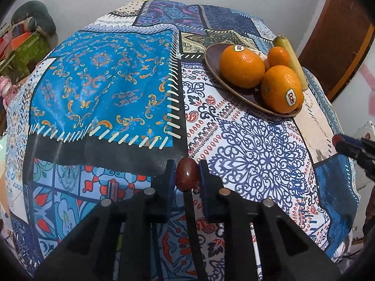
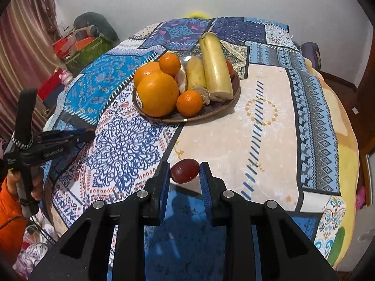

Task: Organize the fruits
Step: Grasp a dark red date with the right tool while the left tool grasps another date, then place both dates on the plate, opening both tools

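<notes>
We see the left gripper (image 1: 187, 174) jaws clamped on a red grape (image 1: 186, 174) at lower centre, the right gripper (image 2: 185, 172) jaws clamped on another grape (image 2: 184, 171); the fruit plate (image 2: 211, 113) sits upper centre on the tabletop (image 2: 269, 126)

Both black two-finger grippers pointed steeply downward: the left gripper (image 1: 187, 174) pinched a small dark-red oval fruit (image 1: 186, 174), the right gripper (image 2: 184, 172) clamped a dark-red grape-like fruit (image 2: 184, 171).
</notes>
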The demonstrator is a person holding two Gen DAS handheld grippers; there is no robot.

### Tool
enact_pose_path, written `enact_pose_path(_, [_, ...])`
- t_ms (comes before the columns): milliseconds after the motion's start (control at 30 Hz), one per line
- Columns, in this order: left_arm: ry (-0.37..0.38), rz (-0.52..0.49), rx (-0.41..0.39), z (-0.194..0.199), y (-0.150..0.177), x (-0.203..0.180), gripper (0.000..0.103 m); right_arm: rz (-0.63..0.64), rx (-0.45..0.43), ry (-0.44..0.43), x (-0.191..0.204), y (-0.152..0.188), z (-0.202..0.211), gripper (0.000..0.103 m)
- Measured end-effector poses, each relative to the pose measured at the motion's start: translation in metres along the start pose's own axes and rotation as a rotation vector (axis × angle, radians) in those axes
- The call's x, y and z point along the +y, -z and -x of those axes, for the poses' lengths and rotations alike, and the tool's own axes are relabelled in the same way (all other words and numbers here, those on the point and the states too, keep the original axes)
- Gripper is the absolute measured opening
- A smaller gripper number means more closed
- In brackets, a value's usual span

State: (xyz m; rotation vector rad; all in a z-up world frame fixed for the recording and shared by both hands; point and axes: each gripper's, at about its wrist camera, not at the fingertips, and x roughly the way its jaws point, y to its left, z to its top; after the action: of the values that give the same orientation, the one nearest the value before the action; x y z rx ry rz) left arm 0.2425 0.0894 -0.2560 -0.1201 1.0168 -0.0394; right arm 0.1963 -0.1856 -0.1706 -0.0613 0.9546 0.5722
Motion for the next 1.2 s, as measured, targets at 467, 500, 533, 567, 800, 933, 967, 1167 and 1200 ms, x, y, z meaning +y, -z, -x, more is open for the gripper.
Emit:
enact_pose_path(467, [0.037,-0.068,-0.110,0.020,-0.046,-0.036,0.019,0.036,-0.093,-0.011,-0.004,-0.038,0.005,0.024])
enact_pose_path(500, [0.044,-0.075,-0.119,0.019,-0.052,-0.041,0.019,0.042,-0.099,-0.011,-0.004,-0.042,0.005,0.024])
enact_pose_path(533, [0.046,-0.077,-0.127,0.018,-0.055,-0.044,0.019,0.045,-0.104,-0.011,-0.004,-0.044,0.004,0.024])
enact_pose_path(567, [0.052,-0.084,-0.132,0.015,-0.060,-0.049,0.019,0.047,-0.110,-0.013,-0.004,-0.047,0.003,0.024])
enact_pose_path(800, [0.072,-0.091,-0.141,0.000,-0.075,-0.067,0.019,0.068,-0.140,-0.020,-0.003,-0.065,-0.010,0.024])
enact_pose_path(933, [0.084,-0.072,-0.136,-0.010,-0.083,-0.069,0.019,0.062,-0.136,-0.038,-0.003,-0.073,-0.026,0.024])
enact_pose_path(967, [0.083,-0.070,-0.134,-0.012,-0.084,-0.069,0.019,0.063,-0.134,-0.042,-0.002,-0.075,-0.030,0.024])
enact_pose_path(1167, [0.081,-0.055,-0.121,-0.021,-0.084,-0.065,0.019,0.080,-0.125,-0.057,0.001,-0.079,-0.044,0.024])
enact_pose_path(1200, [0.084,-0.054,-0.123,-0.021,-0.084,-0.065,0.019,0.085,-0.122,-0.053,0.002,-0.079,-0.047,0.024])
